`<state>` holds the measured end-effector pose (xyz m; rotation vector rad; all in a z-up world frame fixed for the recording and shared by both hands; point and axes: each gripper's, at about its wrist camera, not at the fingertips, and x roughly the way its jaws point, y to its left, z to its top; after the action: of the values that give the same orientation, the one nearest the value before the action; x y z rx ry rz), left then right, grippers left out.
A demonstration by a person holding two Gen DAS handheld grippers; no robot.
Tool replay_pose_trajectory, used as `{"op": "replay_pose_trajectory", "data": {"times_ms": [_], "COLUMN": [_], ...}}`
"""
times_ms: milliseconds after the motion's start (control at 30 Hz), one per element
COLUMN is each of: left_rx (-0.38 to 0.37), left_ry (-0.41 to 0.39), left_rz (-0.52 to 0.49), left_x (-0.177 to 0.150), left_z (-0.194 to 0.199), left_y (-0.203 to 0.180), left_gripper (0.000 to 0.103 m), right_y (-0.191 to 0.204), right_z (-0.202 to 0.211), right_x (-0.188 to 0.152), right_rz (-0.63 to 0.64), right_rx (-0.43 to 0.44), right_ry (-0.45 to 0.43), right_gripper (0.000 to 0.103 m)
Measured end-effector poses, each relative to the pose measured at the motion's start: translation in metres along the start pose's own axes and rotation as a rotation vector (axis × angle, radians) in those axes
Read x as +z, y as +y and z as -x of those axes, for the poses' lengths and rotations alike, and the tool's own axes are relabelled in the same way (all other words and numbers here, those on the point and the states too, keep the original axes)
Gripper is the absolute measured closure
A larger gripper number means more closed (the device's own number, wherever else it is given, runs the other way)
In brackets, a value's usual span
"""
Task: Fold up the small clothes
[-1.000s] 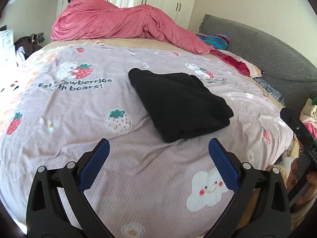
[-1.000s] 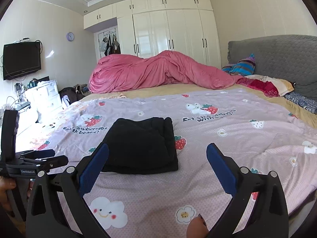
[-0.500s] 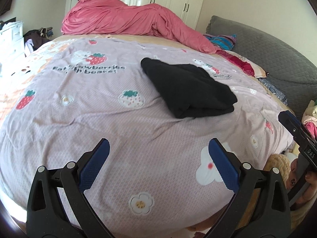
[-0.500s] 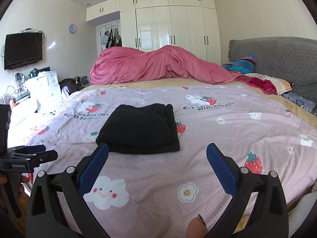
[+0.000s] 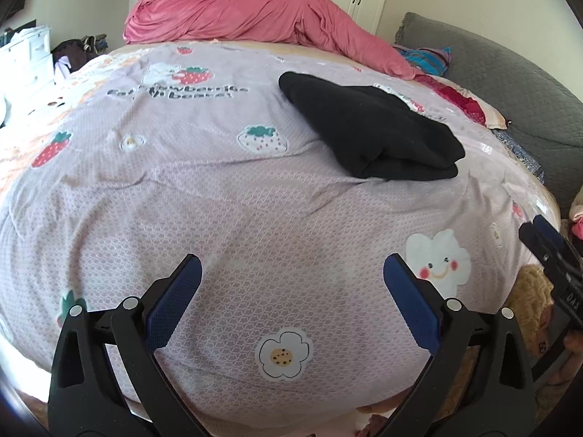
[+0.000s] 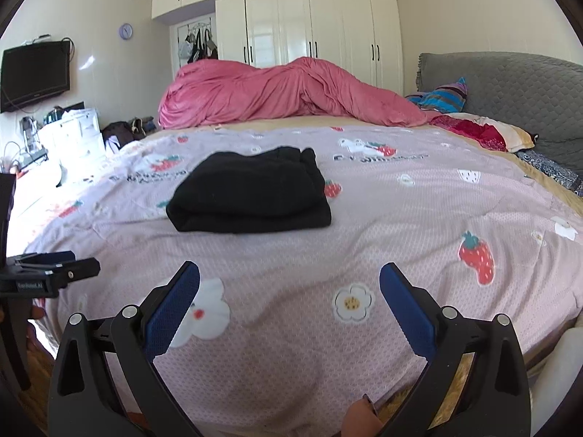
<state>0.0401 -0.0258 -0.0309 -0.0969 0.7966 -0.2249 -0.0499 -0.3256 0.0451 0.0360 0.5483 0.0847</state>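
A black garment (image 5: 371, 131) lies folded into a compact rectangle on the lilac strawberry-print bedspread (image 5: 204, 196); it also shows in the right wrist view (image 6: 251, 191). My left gripper (image 5: 291, 273) is open and empty, held near the bed's front edge, well short of the garment. My right gripper (image 6: 289, 278) is open and empty, also back from the garment over the bedspread (image 6: 400, 225). The left gripper shows at the left edge of the right wrist view (image 6: 51, 269), and the right gripper shows at the right edge of the left wrist view (image 5: 554, 251).
A bunched pink duvet (image 6: 284, 94) lies across the far side of the bed. A grey headboard (image 6: 510, 87) and pillows (image 6: 473, 131) are at the right. White wardrobes (image 6: 309, 22) stand behind. A white dresser (image 6: 69, 134) and wall TV (image 6: 34, 73) are at the left.
Both grippers have drawn back toward the bed's front edge, so the folded garment sits farther away in both views. Both stay open and empty.
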Motion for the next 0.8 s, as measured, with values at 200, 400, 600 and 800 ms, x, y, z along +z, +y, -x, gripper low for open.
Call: {"op": "replay_pose_trajectory", "data": {"times_ms": [200, 400, 600, 800], "left_rx": [0.002, 0.003, 0.007, 0.007], "left_ry": [0.005, -0.009, -0.009, -0.003], "left_rz": [0.011, 0.004, -0.003, -0.001], "left_x": [0.000, 0.002, 0.003, 0.003], "left_z": [-0.004, -0.001, 0.001, 0.002], "left_y": [0.000, -0.002, -0.003, -0.003], "left_gripper": [0.009, 0.009, 0.009, 0.009], "right_y": [-0.001, -0.006, -0.007, -0.006], "right_z": [-0.012, -0.013, -0.012, -0.012], "right_x": [-0.010, -0.011, -0.011, -0.010], "right_rz": [-0.005, -0.029, -0.028, -0.021], "right_rx": [-0.008, -0.017, -0.017, -0.022], "right_ry": [0.044, 0.046, 0.044, 0.043], "right_gripper": [0.004, 0.004, 0.004, 0.004]}}
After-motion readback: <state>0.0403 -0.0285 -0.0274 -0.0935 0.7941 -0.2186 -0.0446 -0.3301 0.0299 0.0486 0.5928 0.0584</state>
